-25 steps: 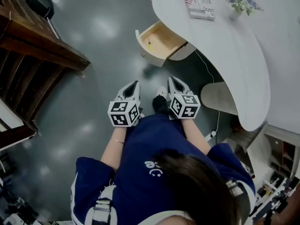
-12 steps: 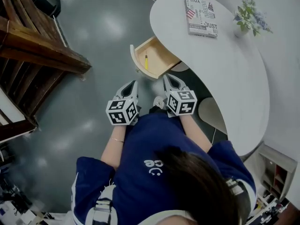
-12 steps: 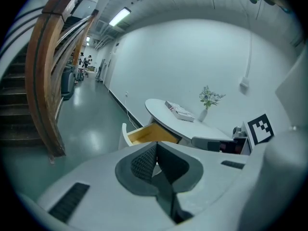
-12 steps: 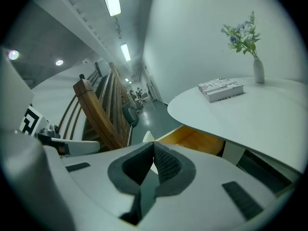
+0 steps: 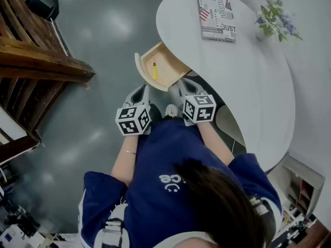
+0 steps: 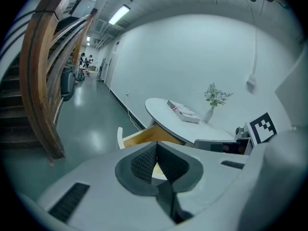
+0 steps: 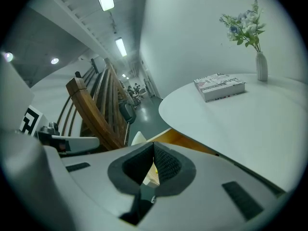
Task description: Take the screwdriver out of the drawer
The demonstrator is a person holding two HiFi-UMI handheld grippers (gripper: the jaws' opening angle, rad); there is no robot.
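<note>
The wooden drawer (image 5: 164, 72) stands pulled out from under the round white table (image 5: 248, 81). In it lies a thin yellow screwdriver (image 5: 154, 70), lengthwise near its left side. My left gripper (image 5: 141, 89) is shut and empty, its tip just short of the drawer's near left corner. My right gripper (image 5: 182, 81) is also shut and empty, its tip at the drawer's near right corner, by the table edge. The left gripper view has the drawer (image 6: 139, 137) just beyond the closed pads of the left gripper (image 6: 155, 147). In the right gripper view the right gripper (image 7: 153, 148) points at the drawer (image 7: 166, 137).
A book (image 5: 217, 10) and a vase of flowers (image 5: 273, 15) rest on the table's far part. A wooden staircase (image 5: 36, 66) stands at the left, across dark glossy floor (image 5: 103, 40). A pale seat (image 5: 230, 123) sits under the table at my right.
Both grippers have moved forward together toward the drawer, which now lies right at their tips instead of well ahead. Their jaws stayed shut.
</note>
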